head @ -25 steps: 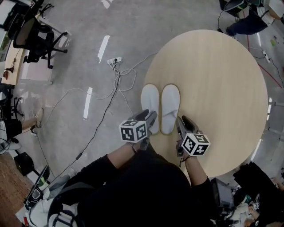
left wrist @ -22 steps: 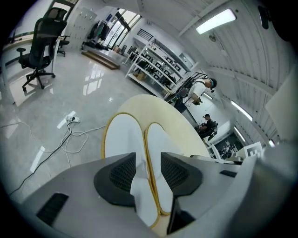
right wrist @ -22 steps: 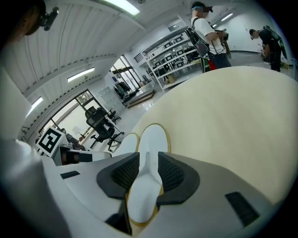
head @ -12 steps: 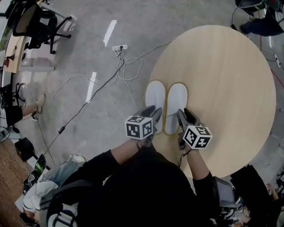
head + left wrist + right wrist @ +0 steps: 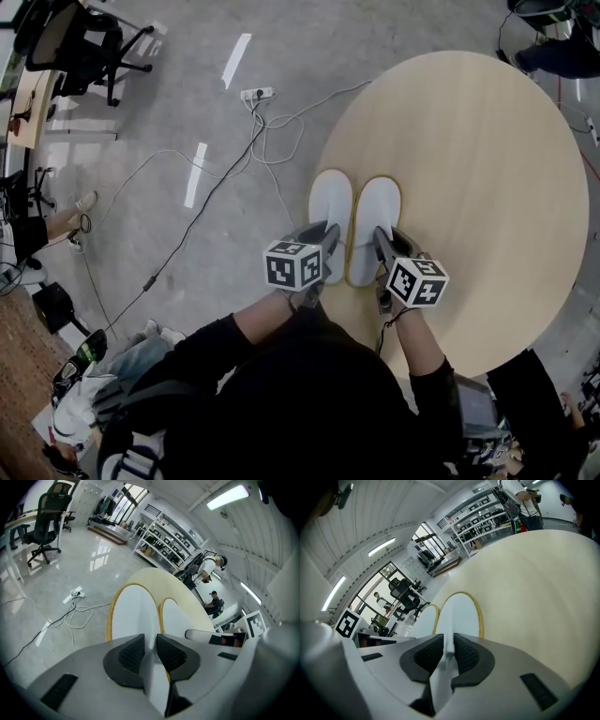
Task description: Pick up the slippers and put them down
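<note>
Two white slippers with yellow-edged soles lie side by side, toes away from me, near the left edge of the round wooden table (image 5: 487, 169). My left gripper (image 5: 327, 236) is at the heel of the left slipper (image 5: 330, 199). In the left gripper view its jaws have just been closing, and the left gripper (image 5: 151, 649) now pinches the white heel of the left slipper (image 5: 131, 613). My right gripper (image 5: 382, 240) has likewise been closing at the heel of the right slipper (image 5: 378, 208). In its own view the right gripper (image 5: 447, 651) presses on the right slipper (image 5: 458, 613).
The left slipper lies close to the table's left rim. On the grey floor to the left lie a power strip (image 5: 256, 94) and looping cables (image 5: 225, 178). An office chair (image 5: 80, 47) stands at the top left. Shelving and people show far off in both gripper views.
Both grippers have moved down and forward onto the slippers' heels. The slippers lie where they lay on the table.
</note>
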`<state>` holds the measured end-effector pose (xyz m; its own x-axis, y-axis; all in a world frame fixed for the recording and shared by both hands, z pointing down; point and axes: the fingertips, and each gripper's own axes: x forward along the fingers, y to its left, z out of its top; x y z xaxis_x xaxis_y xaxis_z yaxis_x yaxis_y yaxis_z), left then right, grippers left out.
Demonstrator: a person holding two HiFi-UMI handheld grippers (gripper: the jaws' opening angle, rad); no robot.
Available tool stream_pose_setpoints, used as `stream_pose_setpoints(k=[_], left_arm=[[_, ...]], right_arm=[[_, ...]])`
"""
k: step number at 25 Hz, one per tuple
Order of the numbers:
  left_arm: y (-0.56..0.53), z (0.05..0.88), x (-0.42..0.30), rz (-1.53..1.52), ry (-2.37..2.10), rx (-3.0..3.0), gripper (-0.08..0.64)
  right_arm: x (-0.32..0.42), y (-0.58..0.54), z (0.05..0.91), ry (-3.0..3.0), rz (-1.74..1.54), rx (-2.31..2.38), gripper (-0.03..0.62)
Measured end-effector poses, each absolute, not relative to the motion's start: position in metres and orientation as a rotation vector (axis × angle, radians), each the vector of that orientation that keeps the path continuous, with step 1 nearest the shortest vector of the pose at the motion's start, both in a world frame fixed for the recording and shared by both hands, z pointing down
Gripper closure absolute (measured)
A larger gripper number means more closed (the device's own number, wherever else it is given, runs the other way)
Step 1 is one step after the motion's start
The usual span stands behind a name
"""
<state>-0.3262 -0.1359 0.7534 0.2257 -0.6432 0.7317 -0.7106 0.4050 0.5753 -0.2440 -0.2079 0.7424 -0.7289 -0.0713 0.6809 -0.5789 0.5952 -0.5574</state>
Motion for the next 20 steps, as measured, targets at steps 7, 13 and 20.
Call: stream_pose_setpoints(k=[7,13,20], left_arm=[[-0.134,0.756,-0.325,0.090,-1.439,1.315,0.522],[-0.136,0.735,-0.322,0.067,-1.456,1.365,0.528],[-0.125,0.700,-0.304,-0.027,-1.450,1.398,0.528]], right_arm=[[-0.242,-0.203,0.742,-2.203,1.088,0.524,0.554],[-0.236,-0.194,0.720,-2.239,1.094,0.562,0.554],[-0.198,-0.179,0.685,-2.285,1.168,0.683,0.554]])
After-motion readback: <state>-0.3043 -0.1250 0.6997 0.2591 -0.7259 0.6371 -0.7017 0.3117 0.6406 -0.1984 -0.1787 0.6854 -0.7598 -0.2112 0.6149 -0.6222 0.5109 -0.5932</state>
